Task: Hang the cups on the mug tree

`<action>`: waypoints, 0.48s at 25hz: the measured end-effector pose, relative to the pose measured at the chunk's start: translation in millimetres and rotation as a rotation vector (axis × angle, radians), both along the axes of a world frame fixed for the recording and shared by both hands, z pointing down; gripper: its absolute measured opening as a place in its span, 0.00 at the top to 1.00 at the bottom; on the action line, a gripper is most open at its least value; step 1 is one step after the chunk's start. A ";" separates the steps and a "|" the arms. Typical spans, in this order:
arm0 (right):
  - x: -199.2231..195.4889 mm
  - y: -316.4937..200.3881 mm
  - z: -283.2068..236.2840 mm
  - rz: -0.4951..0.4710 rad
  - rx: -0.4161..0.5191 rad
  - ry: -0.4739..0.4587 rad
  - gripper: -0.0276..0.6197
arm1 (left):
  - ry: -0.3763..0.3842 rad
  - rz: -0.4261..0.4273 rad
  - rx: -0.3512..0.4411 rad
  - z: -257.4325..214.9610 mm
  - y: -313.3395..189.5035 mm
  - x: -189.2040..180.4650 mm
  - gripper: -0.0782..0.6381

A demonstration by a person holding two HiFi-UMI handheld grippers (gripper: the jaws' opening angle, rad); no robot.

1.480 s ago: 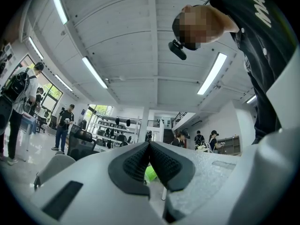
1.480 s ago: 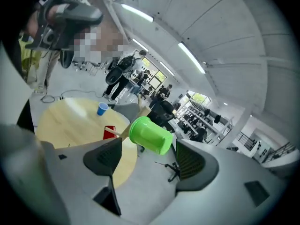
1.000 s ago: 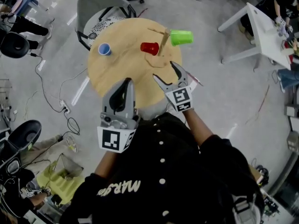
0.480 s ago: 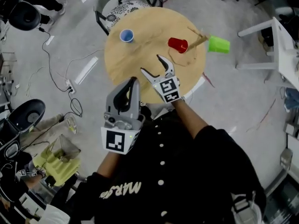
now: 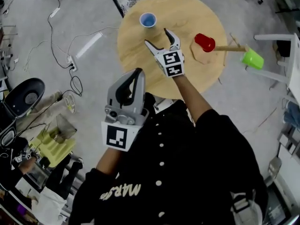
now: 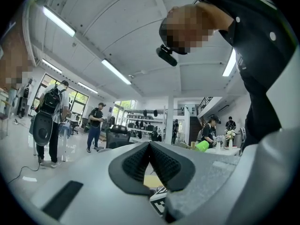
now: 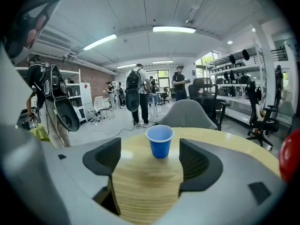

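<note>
Red cup [image 7: 289,156] cut off at the right gripper view's right edge

Left claw [image 5: 137,73] jaws together — right claw [image 5: 157,37] jaws apart.

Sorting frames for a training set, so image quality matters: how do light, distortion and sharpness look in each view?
Head view: even indoor light, soft shadows, the blue cup and table sharp. Left gripper view: heavy fisheye, dark corners, ceiling lamps blown out. Right gripper view: fisheye bends the table rim; blue cup crisp, red cup cropped at the right edge.
</note>
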State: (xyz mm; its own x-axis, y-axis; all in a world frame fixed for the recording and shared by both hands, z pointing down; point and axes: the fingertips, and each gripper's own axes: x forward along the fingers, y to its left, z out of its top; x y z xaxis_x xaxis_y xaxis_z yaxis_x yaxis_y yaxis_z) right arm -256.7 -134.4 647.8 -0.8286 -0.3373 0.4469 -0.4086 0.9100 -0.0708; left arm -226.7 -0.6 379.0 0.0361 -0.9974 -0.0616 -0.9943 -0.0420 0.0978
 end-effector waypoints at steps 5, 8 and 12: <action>-27.8 -23.4 33.4 0.013 -0.021 0.033 0.34 | 0.007 -0.025 -0.045 28.8 -8.2 -24.5 0.89; -44.8 -34.8 50.1 0.024 -0.026 0.045 0.32 | 0.009 -0.037 -0.057 36.8 -7.9 -36.8 0.89; -63.1 -51.0 69.7 0.035 -0.010 0.066 0.31 | 0.014 -0.047 -0.070 47.5 -6.2 -49.5 0.89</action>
